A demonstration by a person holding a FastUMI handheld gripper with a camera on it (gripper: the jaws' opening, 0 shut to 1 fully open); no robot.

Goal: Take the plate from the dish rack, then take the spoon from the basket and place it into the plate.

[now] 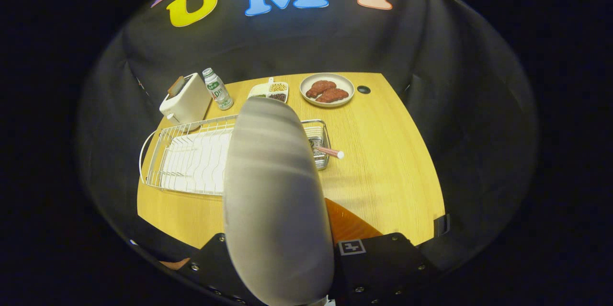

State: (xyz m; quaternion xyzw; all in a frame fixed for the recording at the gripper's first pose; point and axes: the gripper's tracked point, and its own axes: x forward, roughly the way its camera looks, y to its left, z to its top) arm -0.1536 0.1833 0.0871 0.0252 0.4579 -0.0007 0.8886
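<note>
Claw [282, 267] first: it carries the plate [275, 200] edge-on between its fingers, high above the desk [383, 162]. The plate rises straight up ahead of me and covers the fingers, so I judge them clamped on its rim from the way it hangs there, though I cannot see the contact itself.

Largest to smallest below: the wire dish rack [187, 157] lies along the desk's left edge, its slots bare where I can see them. Beyond it, near the far left corner, stand a toaster [184, 100] and a bottle [218, 88]; a divided snack tray [270, 90] and a dish of meat [327, 89] sit along the far edge.

The basket [318, 145] hangs on the rack's right end, just beyond the plate. The spoon [330, 152] pokes out of it, handle pointing right and slightly toward me. Open desk lies to the plate's right, which I judge the natural spot to set it down.
</note>
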